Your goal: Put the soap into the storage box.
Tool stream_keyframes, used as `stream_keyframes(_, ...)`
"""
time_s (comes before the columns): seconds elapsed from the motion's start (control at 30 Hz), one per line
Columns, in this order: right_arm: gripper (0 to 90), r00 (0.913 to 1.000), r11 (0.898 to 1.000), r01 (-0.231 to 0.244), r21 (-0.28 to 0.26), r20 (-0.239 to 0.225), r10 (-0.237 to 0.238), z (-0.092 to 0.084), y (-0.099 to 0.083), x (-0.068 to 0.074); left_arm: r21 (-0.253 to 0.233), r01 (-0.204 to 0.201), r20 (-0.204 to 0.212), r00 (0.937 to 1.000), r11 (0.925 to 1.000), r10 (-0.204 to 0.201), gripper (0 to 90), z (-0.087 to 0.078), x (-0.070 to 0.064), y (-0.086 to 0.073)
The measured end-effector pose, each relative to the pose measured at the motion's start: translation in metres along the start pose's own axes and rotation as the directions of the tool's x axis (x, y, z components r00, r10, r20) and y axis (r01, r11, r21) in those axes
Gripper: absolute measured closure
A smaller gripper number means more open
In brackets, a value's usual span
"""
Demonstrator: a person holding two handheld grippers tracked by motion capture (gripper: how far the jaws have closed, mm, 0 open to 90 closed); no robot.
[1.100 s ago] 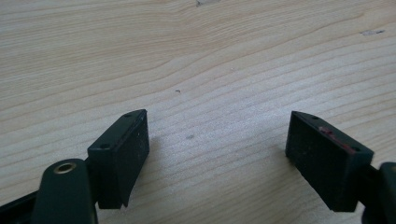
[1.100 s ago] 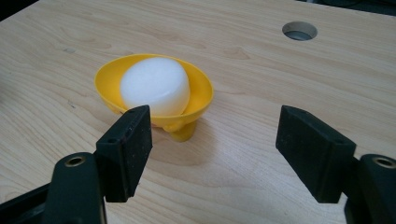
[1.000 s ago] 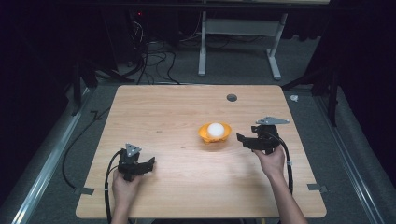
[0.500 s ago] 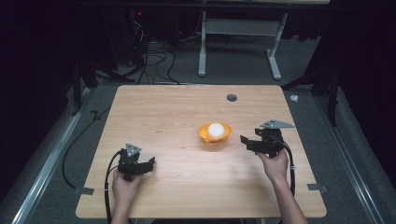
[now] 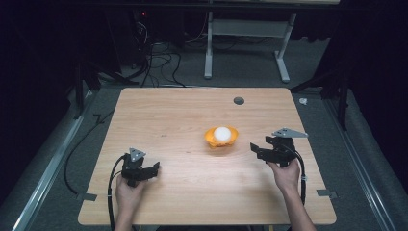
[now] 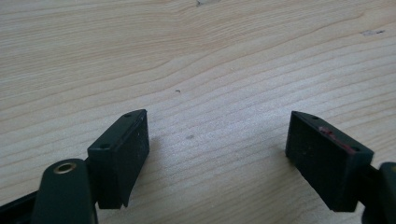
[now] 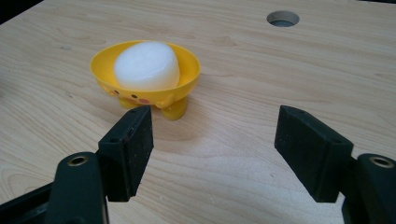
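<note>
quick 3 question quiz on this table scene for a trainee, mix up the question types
1. True or false: the white block sits inside the yellow bowl.
2. Which gripper is nearer the bowl? A) left gripper B) right gripper
3. Fill in: both grippers' jaws stand ____.

Key: 1 true. 2 B. 3 open, with nothing between them.

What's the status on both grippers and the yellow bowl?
Left gripper open, over bare table. Right gripper open, facing yellow bowl holding white block. Path clear.
</note>
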State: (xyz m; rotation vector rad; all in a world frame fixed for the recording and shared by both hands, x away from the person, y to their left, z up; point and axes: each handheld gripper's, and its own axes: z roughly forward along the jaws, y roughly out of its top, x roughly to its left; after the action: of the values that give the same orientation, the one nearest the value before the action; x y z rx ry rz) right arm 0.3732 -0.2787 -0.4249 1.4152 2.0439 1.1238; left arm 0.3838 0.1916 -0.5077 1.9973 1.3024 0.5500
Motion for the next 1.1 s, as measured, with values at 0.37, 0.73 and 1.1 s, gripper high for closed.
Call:
stream_keyframes(0.37, 29.1, 0.9996, 1.0, -0.026, -0.005, -0.003, 0.026, -0.004, -0.011, -0.001, 0.0, 0.0, 0.0, 1.0, 1.0, 0.0, 22.0, 0.0, 0.0, 0.0)
stream_keyframes(0.73, 29.5, 0.9994, 0.999, -0.034, 0.002, -0.001, 0.034, 0.0, -0.024, 0.0, 0.001, -0.001, 0.0, 1.0, 1.0, 0.001, 22.0, 0.0, 0.0, 0.0)
stream_keyframes(1.1, 29.8, 0.9993, 0.999, -0.038, 0.009, -0.003, 0.038, 0.002, -0.031, 0.001, 0.001, -0.001, 0.0, 1.0, 1.0, 0.001, 22.0, 0.0, 0.0, 0.0)
